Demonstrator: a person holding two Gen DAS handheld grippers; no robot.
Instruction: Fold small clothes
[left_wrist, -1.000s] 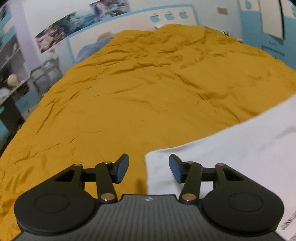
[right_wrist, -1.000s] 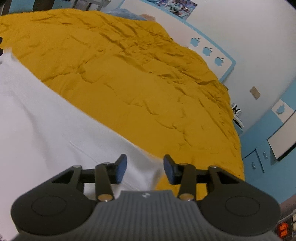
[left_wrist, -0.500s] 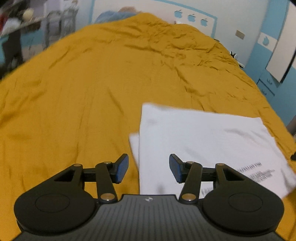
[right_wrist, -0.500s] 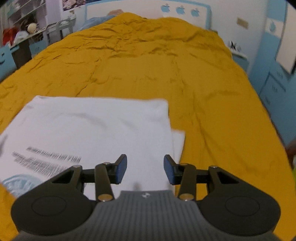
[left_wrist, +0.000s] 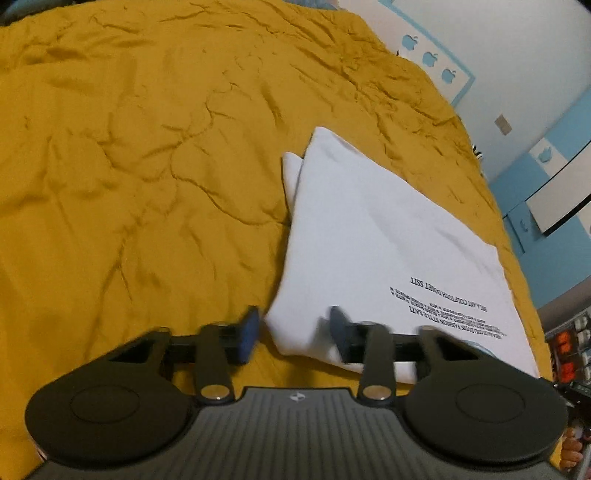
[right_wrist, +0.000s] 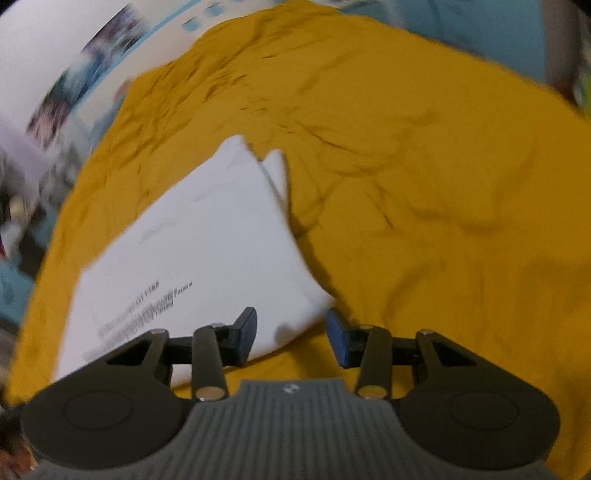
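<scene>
Covering almost the whole view is a big bed (left_wrist: 147, 184) with a wrinkly yellow blanket. On the blanket lies a white shirt (left_wrist: 369, 240), already folded over once, flat and neat. It sits toward the near side of the bed, with black printed words (left_wrist: 447, 310) on its near part. At the far end a small bit of cloth (left_wrist: 290, 170) pokes out from under the top layer.

I think the shirt is light, soft and floppy. It will bend and sag when lifted, so it is best to pinch it at its near corners, one on each side, and grab all the layers together.

The left tool (left_wrist: 293, 332) is at the shirt's near left corner. Its jaws are closing, and the corner sits between them, but they do not seem to pinch it yet.

The right tool (right_wrist: 291, 332) is at the near right corner (right_wrist: 295, 321). Its jaws stand apart, with the corner between them, not squeezed.
</scene>
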